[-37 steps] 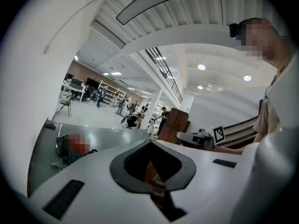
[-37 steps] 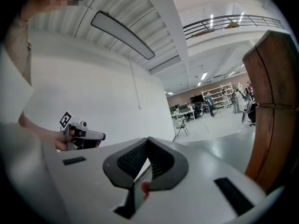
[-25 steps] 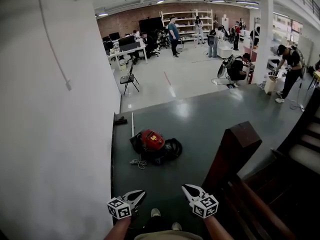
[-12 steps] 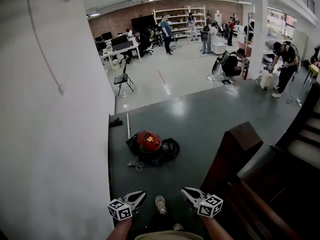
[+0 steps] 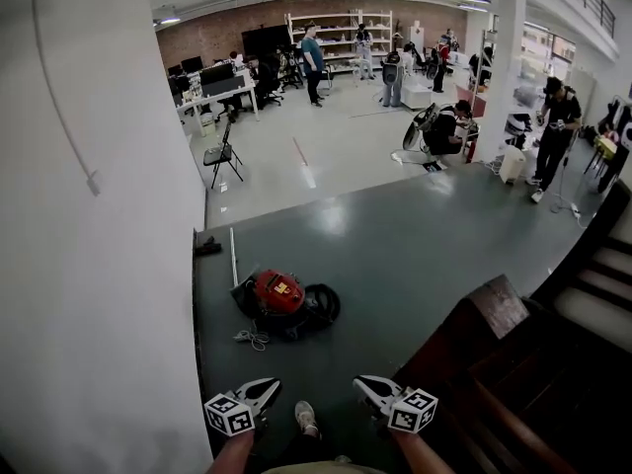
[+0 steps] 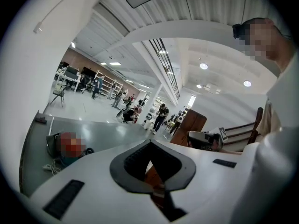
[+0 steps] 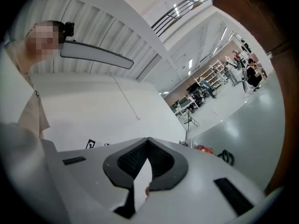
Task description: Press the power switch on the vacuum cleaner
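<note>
Lowest in the head view, we see two forearms reaching out over a dark grey floor (image 5: 425, 255), each carrying a handheld gripper. The left gripper (image 5: 269, 387) has its jaws pressed together, tip against tip, with nothing caught between them. The right gripper (image 5: 362, 383) is closed in the same way and is just as empty. Between the two, one light-coloured shoe (image 5: 305, 418) of the person stands on the floor. A plain white wall (image 5: 99, 265) runs along the left. On the right, a dark wooden newel post (image 5: 494, 309) rises at the foot of a staircase (image 5: 597, 304).

Ahead of the grippers and well apart from both, we find the vacuum cleaner (image 5: 277, 292) lying on the floor near the end of the white wall. It has a red canister body, with a black hose (image 5: 322, 304) coiled against its right side. A pale cable (image 5: 253, 339) lies loose just in front of it. Neither gripper touches the machine, and it is too far off for us to make out any detail on its body.

Beyond it the floor turns a lighter grey and opens into a busy workshop. A black folding chair (image 5: 223, 156) stands alone near the wall, with desks (image 5: 212, 87) carrying monitors behind it. One person crouches (image 5: 449, 131) beside a white pillar (image 5: 504, 67), another (image 5: 553, 131) stands at the right, and more stand further back. Open shelving (image 5: 341, 33) against a brick wall (image 5: 212, 39) closes the scene.
</note>
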